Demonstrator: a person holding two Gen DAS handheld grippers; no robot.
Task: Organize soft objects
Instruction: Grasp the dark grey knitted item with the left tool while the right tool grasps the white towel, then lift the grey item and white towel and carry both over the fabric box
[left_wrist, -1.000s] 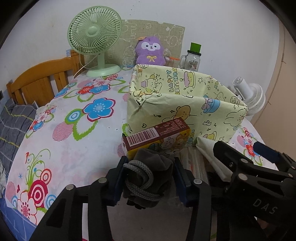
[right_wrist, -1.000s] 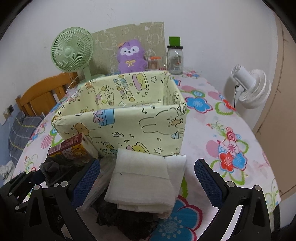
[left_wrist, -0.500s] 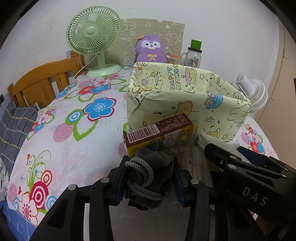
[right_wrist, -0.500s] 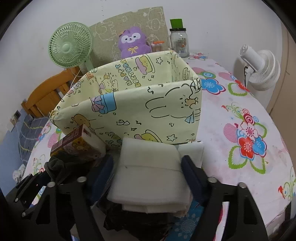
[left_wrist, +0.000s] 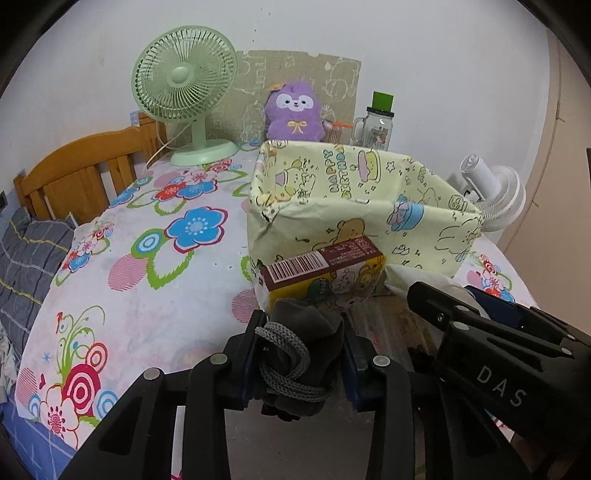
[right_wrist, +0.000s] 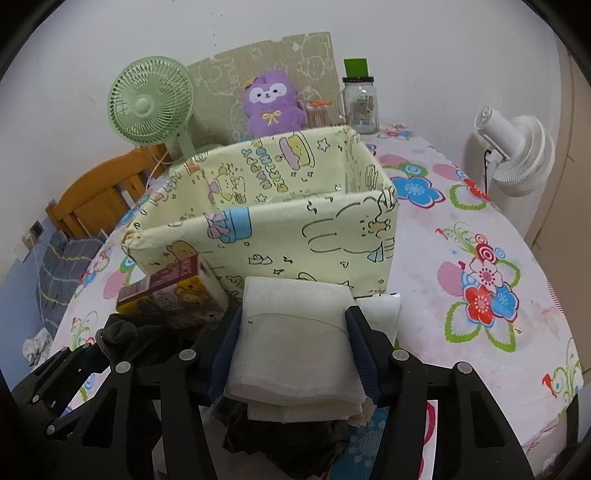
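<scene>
White folded cloth (right_wrist: 291, 339) clamped between right hand-held gripper (right_wrist: 291, 345) fingers

Box (right_wrist: 280, 236) stands mid-table (right_wrist: 498, 229). Carton (left_wrist: 321, 273) leans against box's near wall, left end. Folded cloth (right_wrist: 295, 339) lies before same wall, right of carton. Sock bundle (left_wrist: 299, 354) sits just before carton. Behind box: desk fan (left_wrist: 184, 85) at left, plush toy (left_wrist: 293, 112) centre, jar (right_wrist: 360, 103) right.

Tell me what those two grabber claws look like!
Each is matte black plastic with two chunky fingers dotted with round silver screws. Dark blue ribbed rubber pads line the inner faces. The left gripper matches the right gripper; the right's side carries grey "DAS" lettering. No cables or sleeves show.
</scene>
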